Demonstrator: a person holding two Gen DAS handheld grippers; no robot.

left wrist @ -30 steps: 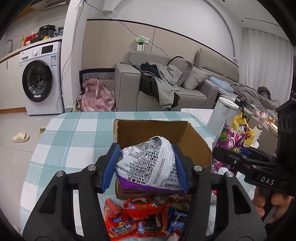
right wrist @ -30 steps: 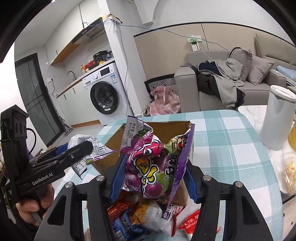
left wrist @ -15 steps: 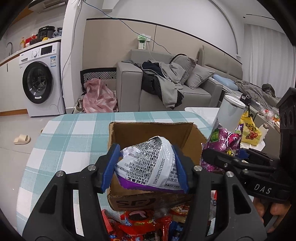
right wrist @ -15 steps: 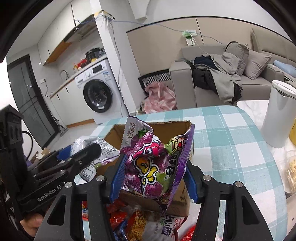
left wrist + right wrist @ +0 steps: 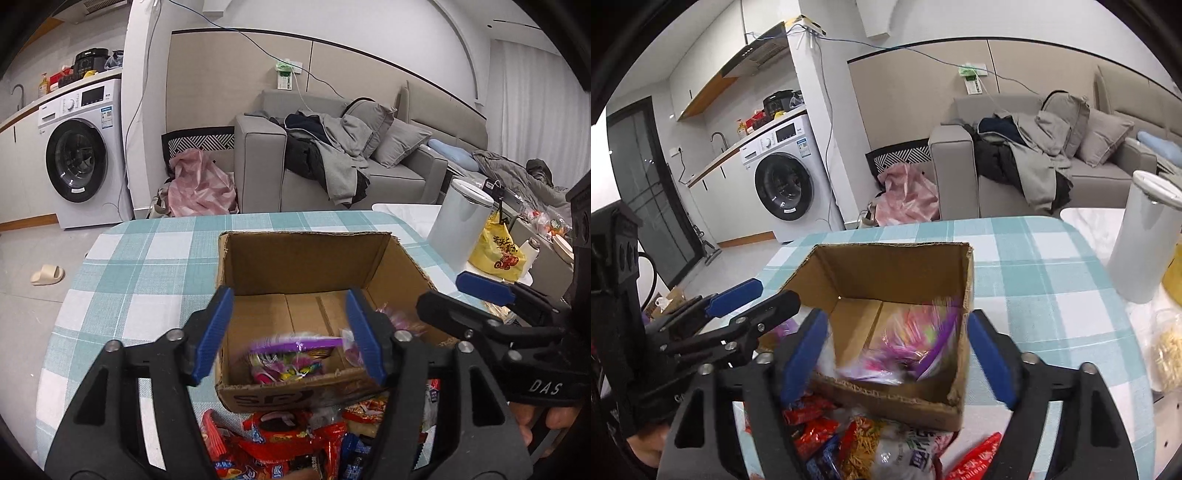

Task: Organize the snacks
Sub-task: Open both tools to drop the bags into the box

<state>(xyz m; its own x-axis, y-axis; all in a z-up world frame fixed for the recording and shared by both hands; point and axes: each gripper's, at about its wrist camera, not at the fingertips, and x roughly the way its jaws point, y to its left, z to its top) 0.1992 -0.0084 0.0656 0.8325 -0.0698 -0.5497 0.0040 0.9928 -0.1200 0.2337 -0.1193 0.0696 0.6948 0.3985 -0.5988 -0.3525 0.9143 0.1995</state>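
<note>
We see a lived-in home: a washing machine [image 5: 79,157] under a counter at left, a grey sofa [image 5: 332,166] heaped with clothes centre, probably a range hood [image 5: 757,51] upper left.

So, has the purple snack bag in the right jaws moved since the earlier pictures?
Yes. The purple snack bag has dropped from between the just-opening jaws of the right gripper into the cardboard box.

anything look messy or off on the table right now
Yes. Snack packets lie heaped loose on the table against the near side of the cardboard box, not in it. The box's top rim is ragged, as if torn.
</note>
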